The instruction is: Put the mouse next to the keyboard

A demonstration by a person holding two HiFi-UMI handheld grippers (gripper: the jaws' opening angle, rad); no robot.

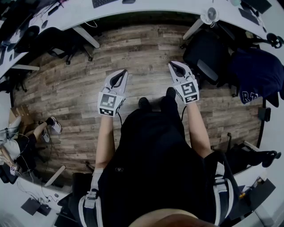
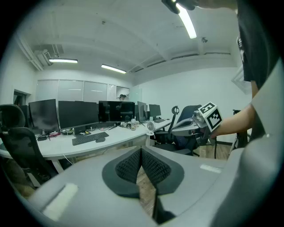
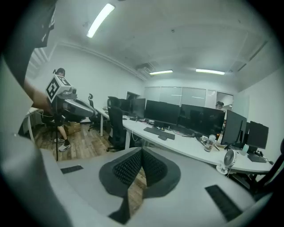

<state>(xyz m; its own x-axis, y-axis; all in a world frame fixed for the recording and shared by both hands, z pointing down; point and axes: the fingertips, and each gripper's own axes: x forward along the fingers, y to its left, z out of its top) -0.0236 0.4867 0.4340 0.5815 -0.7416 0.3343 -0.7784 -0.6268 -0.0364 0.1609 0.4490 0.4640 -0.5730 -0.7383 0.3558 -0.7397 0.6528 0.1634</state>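
Observation:
A black keyboard (image 2: 90, 138) lies on the long white desk (image 2: 115, 139), with a dark mouse (image 2: 100, 140) just right of it. The right gripper view shows the same keyboard (image 3: 155, 132) and mouse (image 3: 163, 138) further off. In the head view the keyboard (image 1: 104, 2) and mouse (image 1: 128, 1) sit at the top edge. My left gripper (image 1: 123, 72) and right gripper (image 1: 172, 65) are both held out over the wooden floor, well short of the desk. Each is shut and holds nothing, as the left gripper (image 2: 141, 151) and right gripper (image 3: 142, 153) show in their own views.
Black office chairs (image 1: 204, 55) stand between me and the desk. A small white fan (image 1: 212, 14) stands on the desk's right part, and a row of monitors (image 2: 77, 114) behind the keyboard. A seated person's legs (image 1: 33, 133) are at the left.

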